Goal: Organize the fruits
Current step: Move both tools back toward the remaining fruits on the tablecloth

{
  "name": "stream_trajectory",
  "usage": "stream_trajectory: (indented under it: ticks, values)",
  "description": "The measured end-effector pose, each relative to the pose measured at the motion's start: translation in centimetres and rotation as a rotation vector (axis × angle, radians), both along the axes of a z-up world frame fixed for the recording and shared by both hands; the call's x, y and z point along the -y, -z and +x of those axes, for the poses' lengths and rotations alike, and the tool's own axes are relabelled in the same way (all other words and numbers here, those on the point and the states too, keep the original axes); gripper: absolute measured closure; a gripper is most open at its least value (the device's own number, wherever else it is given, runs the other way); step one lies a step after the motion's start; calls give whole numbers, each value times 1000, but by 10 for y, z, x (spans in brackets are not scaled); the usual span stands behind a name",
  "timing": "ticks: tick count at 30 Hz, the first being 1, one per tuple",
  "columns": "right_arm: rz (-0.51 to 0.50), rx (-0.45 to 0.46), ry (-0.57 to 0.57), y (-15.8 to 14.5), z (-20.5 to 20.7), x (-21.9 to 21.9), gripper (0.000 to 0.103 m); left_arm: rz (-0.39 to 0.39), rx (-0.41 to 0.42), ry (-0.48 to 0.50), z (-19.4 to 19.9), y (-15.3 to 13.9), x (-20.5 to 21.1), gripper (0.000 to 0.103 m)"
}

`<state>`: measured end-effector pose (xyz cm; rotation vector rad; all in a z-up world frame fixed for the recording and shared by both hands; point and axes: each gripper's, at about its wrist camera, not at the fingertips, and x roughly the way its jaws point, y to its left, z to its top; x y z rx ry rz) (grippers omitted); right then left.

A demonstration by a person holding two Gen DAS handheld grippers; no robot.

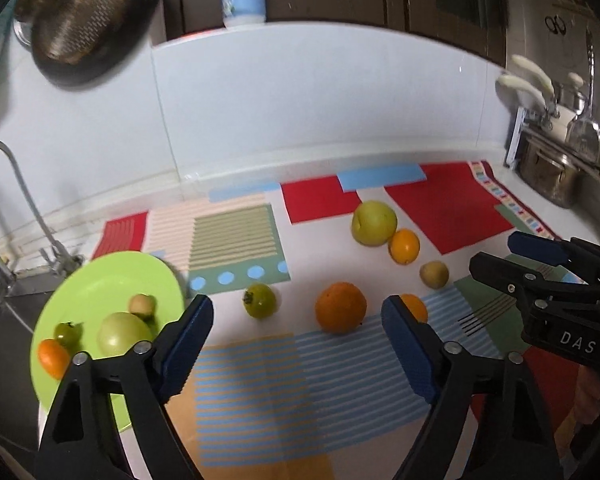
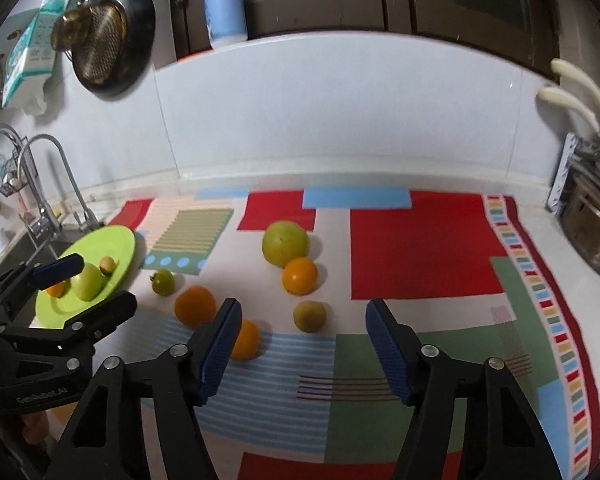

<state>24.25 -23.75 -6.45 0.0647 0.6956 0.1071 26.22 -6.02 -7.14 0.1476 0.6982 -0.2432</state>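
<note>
A lime green plate (image 1: 100,280) (image 2: 112,240) at the left holds a green apple (image 1: 124,334), a green tomato (image 1: 68,333), a small orange (image 1: 53,358) and a small tan fruit (image 1: 142,305). On the patterned mat lie a green tomato (image 1: 261,300) (image 2: 163,281), a large orange (image 1: 340,307) (image 2: 195,306), a small orange (image 1: 416,307) (image 2: 246,340), a tan fruit (image 1: 434,274) (image 2: 309,316), another orange (image 1: 404,246) (image 2: 299,276) and a large green apple (image 1: 374,223) (image 2: 285,243). My left gripper (image 1: 296,344) (image 2: 84,280) is open and empty, above the mat beside the plate. My right gripper (image 2: 302,344) (image 1: 512,256) is open and empty, above the mat's near part.
The colourful mat (image 2: 420,252) covers the counter. A sink with taps (image 2: 40,200) lies left of the plate. A steel pot (image 1: 552,176) and white handles stand at the right. A white tiled wall runs behind, with a hanging pan (image 2: 108,40) and a bottle (image 2: 224,8) above.
</note>
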Motion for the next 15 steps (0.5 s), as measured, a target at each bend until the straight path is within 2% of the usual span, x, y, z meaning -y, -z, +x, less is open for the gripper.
stream_trajectory:
  ticks: [7, 12, 15]
  values:
    - [10, -83, -17, 29, 22, 4, 50, 5, -74, 38, 20, 25, 8, 23]
    - [19, -126, -35, 45, 36, 5, 56, 9, -96, 58, 32, 36, 14, 25]
    - [30, -144, -43, 50, 43, 6, 59, 8, -113, 68, 39, 42, 17, 30]
